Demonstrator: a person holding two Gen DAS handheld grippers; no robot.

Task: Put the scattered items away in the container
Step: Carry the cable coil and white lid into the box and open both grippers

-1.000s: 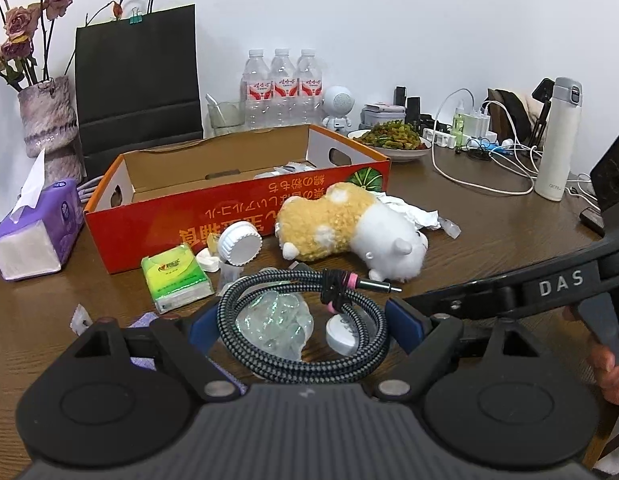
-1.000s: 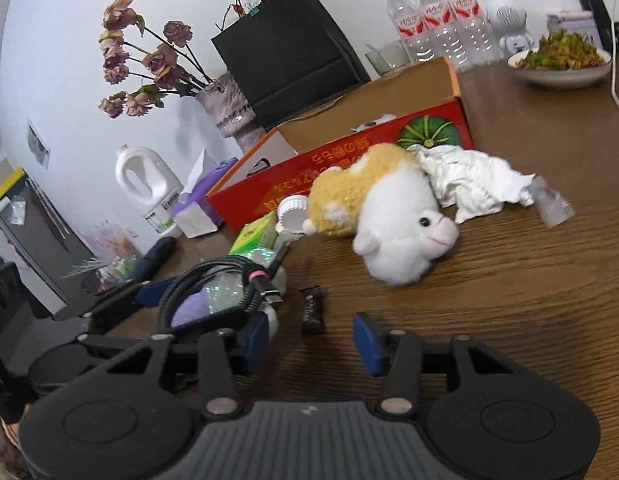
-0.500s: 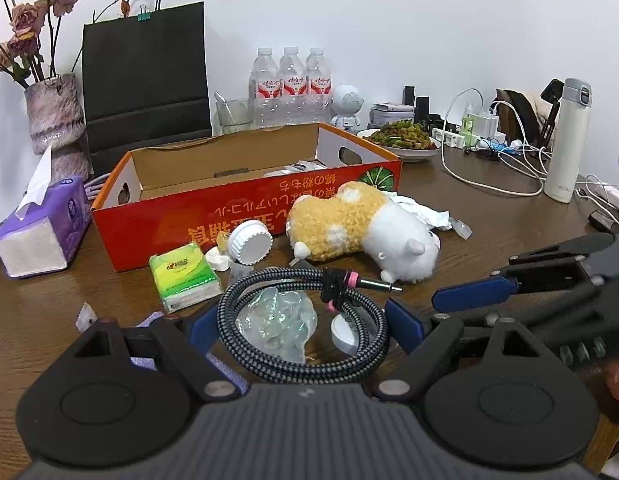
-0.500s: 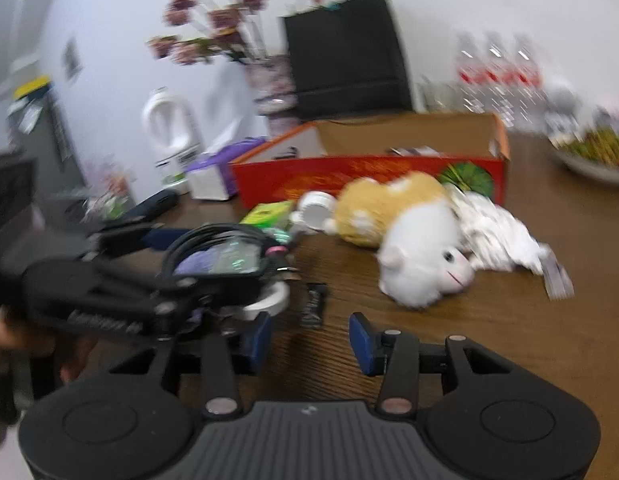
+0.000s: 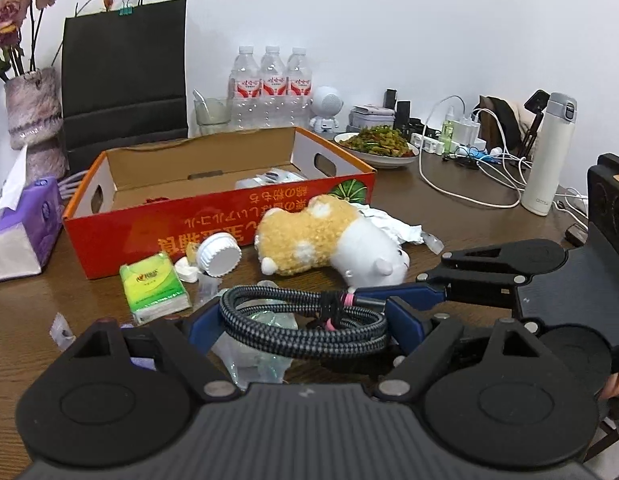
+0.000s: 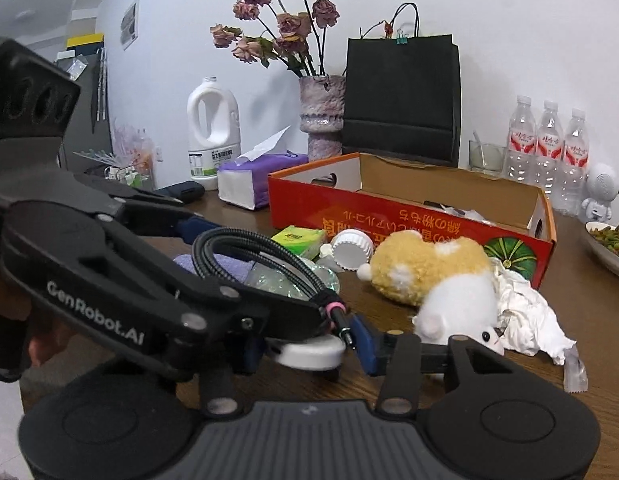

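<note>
Though far from done, looks properly underway. Couple of bits already down in the orange box (image 5: pixel 213 216), white packet among them, can't make out the rest. Left to shift off the counter (image 5: pixel 469 216): plush hamster (image 5: pixel 329 240) lying close in front of the box, green tissue pack (image 5: pixel 155 286), white screw cap (image 5: pixel 219 250), crumpled white paper (image 5: pixel 389 226) behind the plush, plus some clear plastic odds and ends under the cable. Guessing well under halfway.

Braided cable (image 5: pixel 269 330) up off the counter, coiled into a flat loop, not in the box yet. Left claw (image 5: pixel 303 326) spread wide and clamped across the coil, one pad on each side. Long axis of the loop running side to side across that claw, tilted a bit rather than level. Plug end (image 5: pixel 365 301) with the pink ring poking out of the coil toward the right claw (image 6: pixel 309 350), tip angled downward in the right wrist view. Right claw closing with that plug between its fingers — no firm squeeze visible, just the tip beside one blue pad. Box sitting just beyond the plush, open top, long side facing both claws.
</note>
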